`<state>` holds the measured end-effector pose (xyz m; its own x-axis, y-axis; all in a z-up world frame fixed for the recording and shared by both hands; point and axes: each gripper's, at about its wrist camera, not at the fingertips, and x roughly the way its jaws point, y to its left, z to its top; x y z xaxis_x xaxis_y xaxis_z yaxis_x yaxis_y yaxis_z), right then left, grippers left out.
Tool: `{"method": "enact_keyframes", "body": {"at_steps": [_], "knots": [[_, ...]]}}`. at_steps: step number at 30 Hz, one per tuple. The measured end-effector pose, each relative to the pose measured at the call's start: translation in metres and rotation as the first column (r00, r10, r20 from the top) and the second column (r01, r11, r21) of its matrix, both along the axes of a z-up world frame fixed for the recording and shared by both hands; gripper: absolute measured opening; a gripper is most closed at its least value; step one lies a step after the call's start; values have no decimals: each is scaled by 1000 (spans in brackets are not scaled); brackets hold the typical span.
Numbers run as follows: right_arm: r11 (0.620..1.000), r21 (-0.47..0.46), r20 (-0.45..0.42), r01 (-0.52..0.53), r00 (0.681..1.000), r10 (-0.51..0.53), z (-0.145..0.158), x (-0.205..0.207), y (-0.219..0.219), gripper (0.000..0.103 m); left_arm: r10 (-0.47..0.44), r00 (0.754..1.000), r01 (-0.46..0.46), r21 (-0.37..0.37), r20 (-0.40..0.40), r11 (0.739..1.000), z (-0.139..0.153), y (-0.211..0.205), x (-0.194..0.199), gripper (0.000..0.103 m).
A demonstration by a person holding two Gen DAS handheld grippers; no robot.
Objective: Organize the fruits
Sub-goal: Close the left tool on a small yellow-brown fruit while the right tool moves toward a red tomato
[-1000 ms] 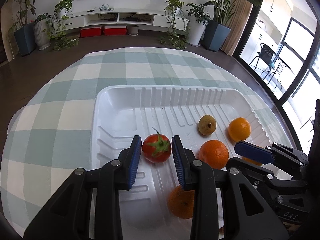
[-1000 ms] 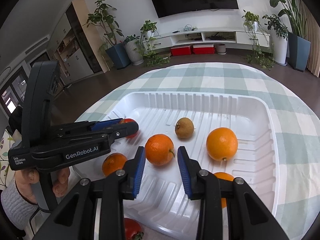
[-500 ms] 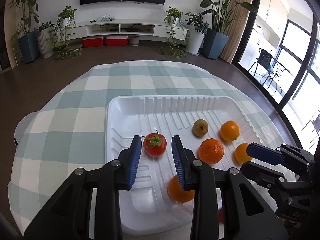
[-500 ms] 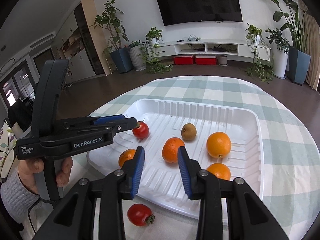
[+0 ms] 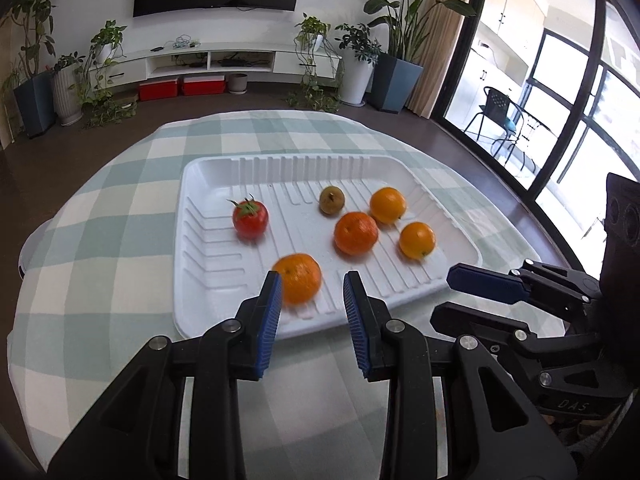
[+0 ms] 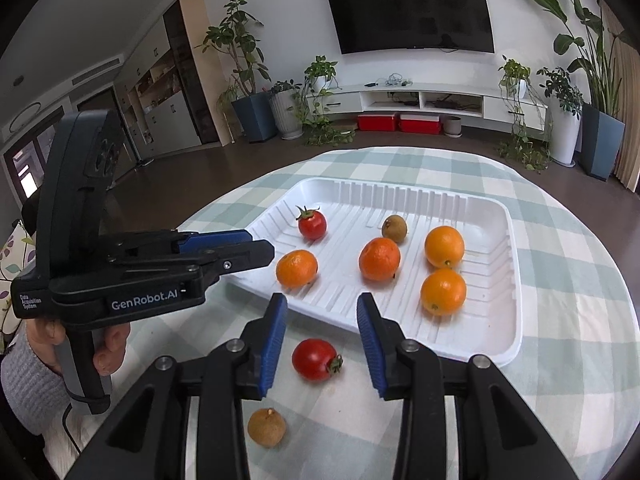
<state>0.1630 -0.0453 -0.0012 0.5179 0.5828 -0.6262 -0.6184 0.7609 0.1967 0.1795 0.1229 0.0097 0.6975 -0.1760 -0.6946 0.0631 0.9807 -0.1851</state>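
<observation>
A white ribbed tray [image 5: 208, 168] on the checked cloth holds a tomato [image 5: 250, 219], a small brown fruit [image 5: 331, 200] and several oranges [image 5: 356, 233]. My left gripper [image 5: 312, 292] hangs over the tray's near rim, just short of the nearest orange [image 5: 298, 278]. Its jaws are drawn close with nothing between them. In the right wrist view a second tomato [image 6: 315, 359] lies on the cloth before the tray [image 6: 516, 280]. My right gripper [image 6: 322, 312] hovers above it with jaws opening and pads clear of it. A second brown fruit [image 6: 266, 427] lies nearer me.
The round table's checked cloth [image 5: 100, 240] drops off at its curved edge on all sides. A hand in a grey sleeve [image 6: 28, 380] holds the left gripper [image 6: 240, 246] at the tray's left corner. Plants, a low cabinet and a television stand far behind.
Both grippers have drawn back from the tray toward its near edge. The tomato and the brown fruit on the cloth have come into the right wrist view.
</observation>
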Motion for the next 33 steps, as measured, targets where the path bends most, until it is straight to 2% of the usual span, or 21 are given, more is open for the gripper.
{"method": "enact_keyframes", "body": {"at_steps": [15, 17, 33], "knots": [[999, -20, 1, -24, 1000, 24, -5, -17, -2, 44, -175, 980, 177, 13, -98, 984, -37, -59, -50, 30], [999, -21, 0, -24, 1000, 24, -5, -18, -3, 47, -187, 978, 190, 16, -88, 982, -37, -65, -53, 30], [999, -30, -16, -33, 999, 32, -10, -20, -2, 48, -253, 961, 252, -28, -112, 967, -45, -75, -53, 31]]}}
